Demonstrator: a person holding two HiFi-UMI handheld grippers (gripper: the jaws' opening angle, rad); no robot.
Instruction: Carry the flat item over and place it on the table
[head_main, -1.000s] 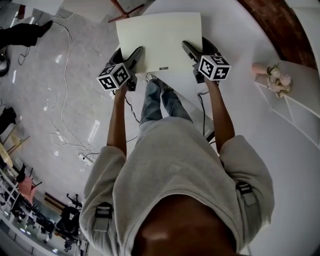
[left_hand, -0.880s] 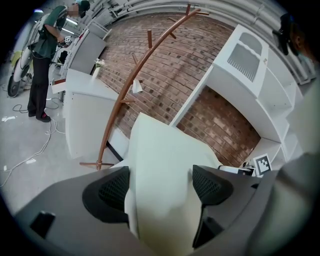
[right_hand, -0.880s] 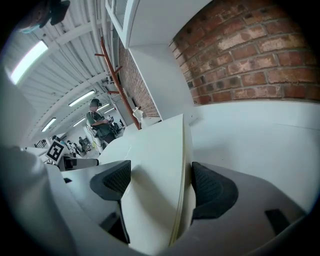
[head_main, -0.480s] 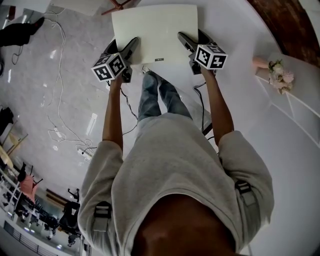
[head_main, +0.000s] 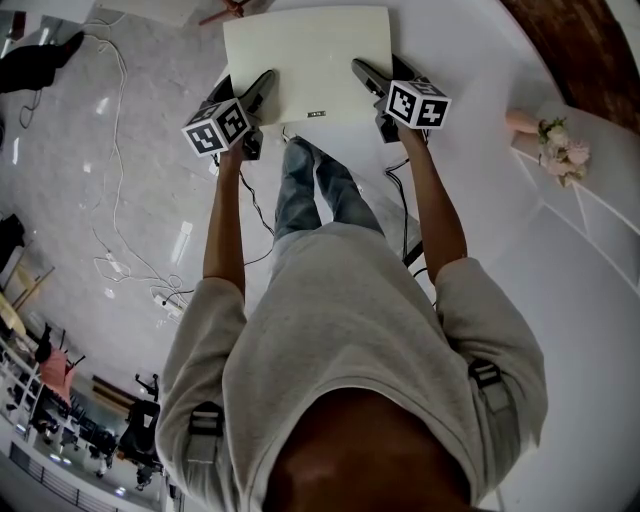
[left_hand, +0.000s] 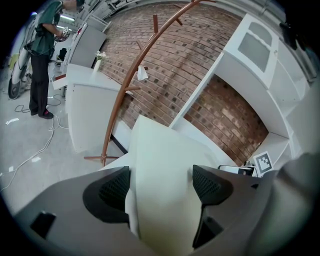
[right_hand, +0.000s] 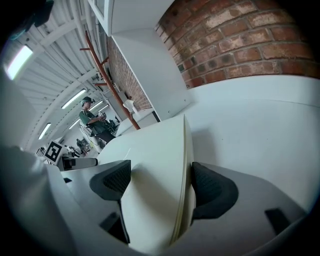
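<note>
Head camera looks steeply down past the person's shoulders (head_main: 340, 300), with the panel (head_main: 305, 60) at 12 o'clock. Each gripper camera rides close behind its fingers (left_hand: 112, 192), facing across the panel toward the other. All three views share the panel.

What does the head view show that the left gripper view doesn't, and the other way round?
Only the head view: the wearer's grey sweatshirt and jeans. Only the left gripper view: the brick wall, a copper arched pole and a standing person. Both: the flat cream board clamped between the left gripper's fingers.
</note>
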